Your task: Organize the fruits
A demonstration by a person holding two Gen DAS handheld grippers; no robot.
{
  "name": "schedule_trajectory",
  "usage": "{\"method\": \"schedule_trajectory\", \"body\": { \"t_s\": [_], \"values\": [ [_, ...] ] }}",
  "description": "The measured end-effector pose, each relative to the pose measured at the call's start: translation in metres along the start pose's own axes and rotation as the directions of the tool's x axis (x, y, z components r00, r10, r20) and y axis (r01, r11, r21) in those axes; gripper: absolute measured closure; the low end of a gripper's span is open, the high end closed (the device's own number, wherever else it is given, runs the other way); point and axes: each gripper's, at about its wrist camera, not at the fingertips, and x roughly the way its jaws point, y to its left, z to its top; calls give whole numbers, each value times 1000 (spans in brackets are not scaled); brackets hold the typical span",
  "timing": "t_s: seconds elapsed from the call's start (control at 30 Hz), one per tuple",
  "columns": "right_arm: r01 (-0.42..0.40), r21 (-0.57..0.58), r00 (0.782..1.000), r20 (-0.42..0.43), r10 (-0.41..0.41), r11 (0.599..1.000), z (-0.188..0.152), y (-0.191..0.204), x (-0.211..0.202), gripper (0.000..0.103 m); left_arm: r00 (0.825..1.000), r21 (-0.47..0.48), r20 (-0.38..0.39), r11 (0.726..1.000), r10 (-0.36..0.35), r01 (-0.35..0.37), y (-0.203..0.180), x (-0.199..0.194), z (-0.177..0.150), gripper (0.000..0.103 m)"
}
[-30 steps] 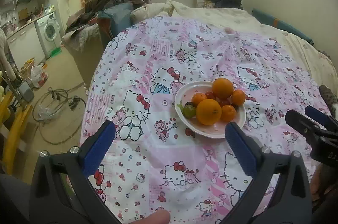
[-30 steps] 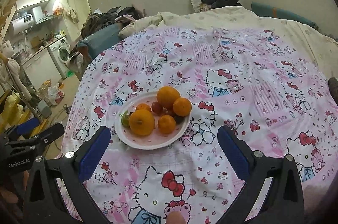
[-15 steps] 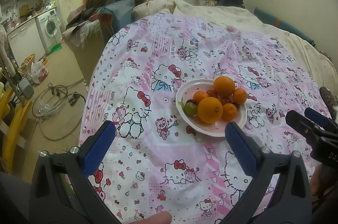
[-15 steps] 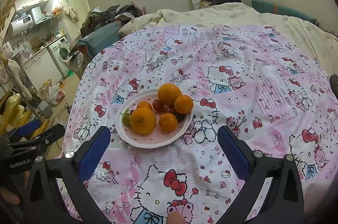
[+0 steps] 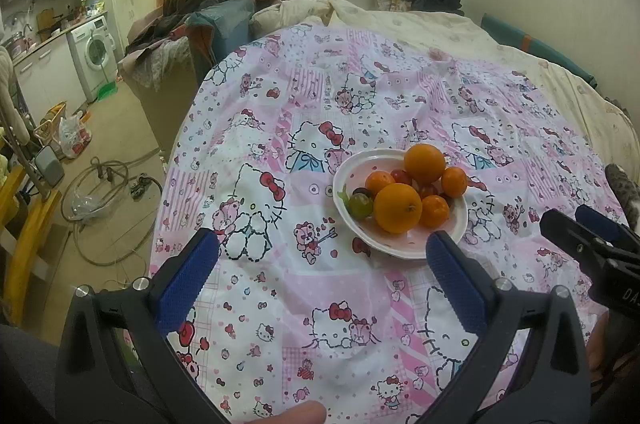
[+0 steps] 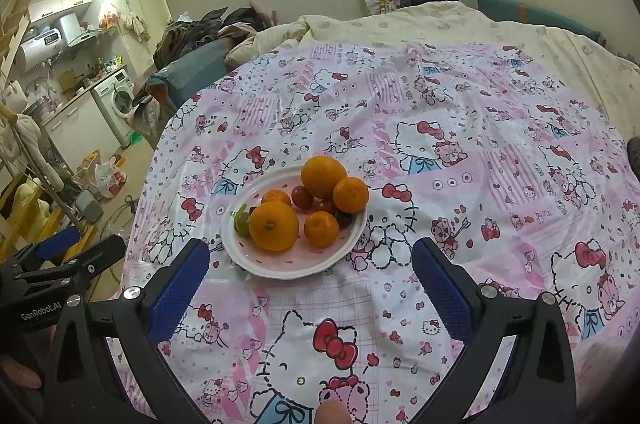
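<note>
So both tongs are spread wide and holding nothing. The left tongs [image 5: 320, 272] sit low in the left wrist frame, blue pads on either side of a patch of the pink cartoon-cat sheet [image 5: 280, 128], and the right pad's tip sits right at the near rim of the plate in that picture. The right tongs [image 6: 310, 276] do the same in the right wrist frame, with the plate just above the gap between the pads.

The fruit is all piled on a white plate [image 6: 256, 264] with small pink spots, sitting on the bed slightly left of centre in the right wrist frame and right of centre in the left one. There's a big orange [image 6: 274, 226] at the front, another big orange [image 6: 324, 176] at the back, and three smaller mandarins around them. Between those are a couple of small red fruits [image 6: 302, 197], something dark, and a little green fruit [image 6: 242, 222] at the plate's left edge.

Upper left of both frames shows a washing machine [image 5: 96, 50] and a heap of clothes.
</note>
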Motion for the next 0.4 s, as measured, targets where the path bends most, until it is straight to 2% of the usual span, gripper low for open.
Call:
{"method": "schedule_trajectory", "body": {
  "t_s": [0.4],
  "values": [
    [-2, -1, 1000, 2, 2, 1000, 0, 0, -1, 0, 1000, -1, 2, 1000, 0, 0, 1, 0, 0, 1]
  ]
}}
